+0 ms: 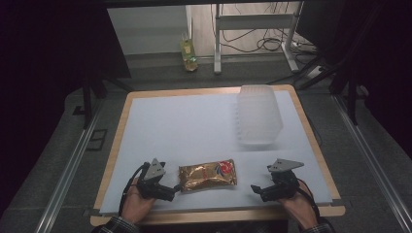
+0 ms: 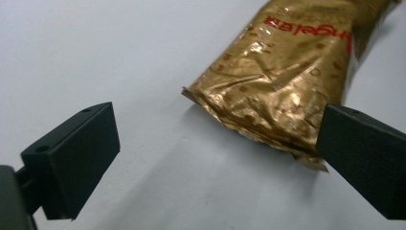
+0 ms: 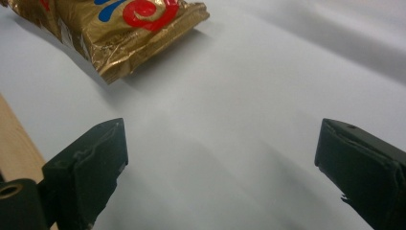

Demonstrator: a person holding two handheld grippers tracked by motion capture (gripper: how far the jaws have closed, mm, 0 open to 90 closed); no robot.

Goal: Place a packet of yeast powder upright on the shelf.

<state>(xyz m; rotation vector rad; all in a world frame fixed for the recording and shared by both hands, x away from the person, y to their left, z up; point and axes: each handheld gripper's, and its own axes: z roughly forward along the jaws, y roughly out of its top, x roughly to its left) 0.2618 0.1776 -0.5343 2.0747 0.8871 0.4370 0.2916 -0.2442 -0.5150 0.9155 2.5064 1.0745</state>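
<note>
While both tongs rest released, a gold snack bag (image 1: 208,175) lies low in the frame.
Left gripper (image 1: 176,189) nearly touches it; right gripper (image 1: 257,190) sits apart, lower right.

A gold foil snack bag (image 1: 208,174) lies flat on the white table (image 1: 194,121), near the front edge, about in the middle. It is crinkled and sealed, with red and blue print, its long side along that edge.

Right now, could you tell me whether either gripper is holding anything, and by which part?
Nothing is held. The left gripper stands open at the crimped end of the crinkled gold foil snack packet, jaws unclosed. The right gripper is open over bare white tabletop.
</note>
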